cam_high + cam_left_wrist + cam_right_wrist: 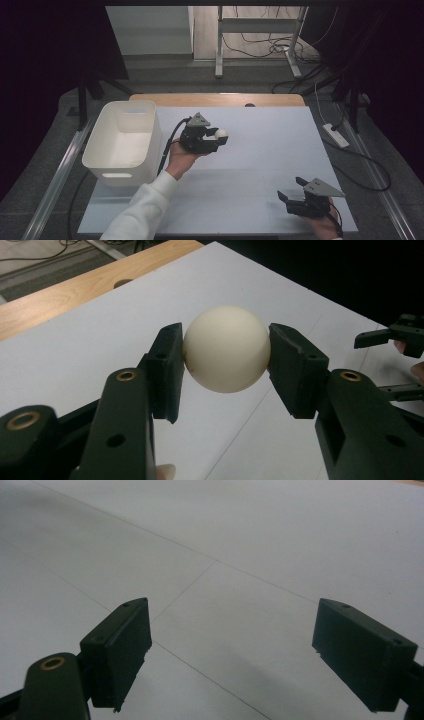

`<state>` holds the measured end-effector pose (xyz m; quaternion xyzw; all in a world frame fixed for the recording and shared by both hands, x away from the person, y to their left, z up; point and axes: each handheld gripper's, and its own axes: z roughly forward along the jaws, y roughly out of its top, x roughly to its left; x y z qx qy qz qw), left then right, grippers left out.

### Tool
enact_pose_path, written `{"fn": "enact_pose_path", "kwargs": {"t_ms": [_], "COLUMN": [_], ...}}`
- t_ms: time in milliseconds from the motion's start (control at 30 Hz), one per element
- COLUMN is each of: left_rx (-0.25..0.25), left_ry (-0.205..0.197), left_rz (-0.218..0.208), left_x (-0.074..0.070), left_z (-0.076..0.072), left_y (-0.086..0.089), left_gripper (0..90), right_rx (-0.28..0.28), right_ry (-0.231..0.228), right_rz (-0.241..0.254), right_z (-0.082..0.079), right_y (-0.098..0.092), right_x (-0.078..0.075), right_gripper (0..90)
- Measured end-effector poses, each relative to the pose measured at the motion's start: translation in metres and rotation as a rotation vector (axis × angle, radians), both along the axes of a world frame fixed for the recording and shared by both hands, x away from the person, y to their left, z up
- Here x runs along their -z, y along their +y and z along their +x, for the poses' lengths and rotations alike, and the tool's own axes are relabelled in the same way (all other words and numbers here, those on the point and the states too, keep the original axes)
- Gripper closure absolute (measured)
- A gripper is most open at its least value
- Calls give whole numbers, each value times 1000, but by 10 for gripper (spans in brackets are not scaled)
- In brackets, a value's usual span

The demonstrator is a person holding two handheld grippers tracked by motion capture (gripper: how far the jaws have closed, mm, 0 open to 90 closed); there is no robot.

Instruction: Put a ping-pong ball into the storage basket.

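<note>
While left gripper [216, 136] clamps white ball [221, 133] right of white bin [125, 140], above sheet, nothing blocks path; right gripper [292, 191] gapes empty, well right of bin; bin interior partly hidden.

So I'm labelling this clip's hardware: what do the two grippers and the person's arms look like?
Both grippers are black, each with two blocky flat-faced jaws and brass-coloured pivot rings. The left gripper carries a grey three-cornered plate on top and trails a black cable; the right gripper has the same grey plate. The left arm wears a white sleeve.
</note>
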<state>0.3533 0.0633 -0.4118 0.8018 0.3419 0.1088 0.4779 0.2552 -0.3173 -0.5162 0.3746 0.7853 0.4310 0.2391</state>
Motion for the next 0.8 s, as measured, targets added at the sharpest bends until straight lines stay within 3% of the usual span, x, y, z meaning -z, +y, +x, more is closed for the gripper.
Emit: {"fn": "enact_pose_path", "kwargs": {"t_ms": [800], "left_rx": [-30], "left_ry": [-22], "left_rz": [-20], "left_x": [-7], "left_z": [-7], "left_y": [19], "left_gripper": [508], "right_rx": [4], "right_ry": [0], "right_rz": [-3], "right_z": [0], "right_y": [1], "right_x": [0], "right_gripper": [161]}}
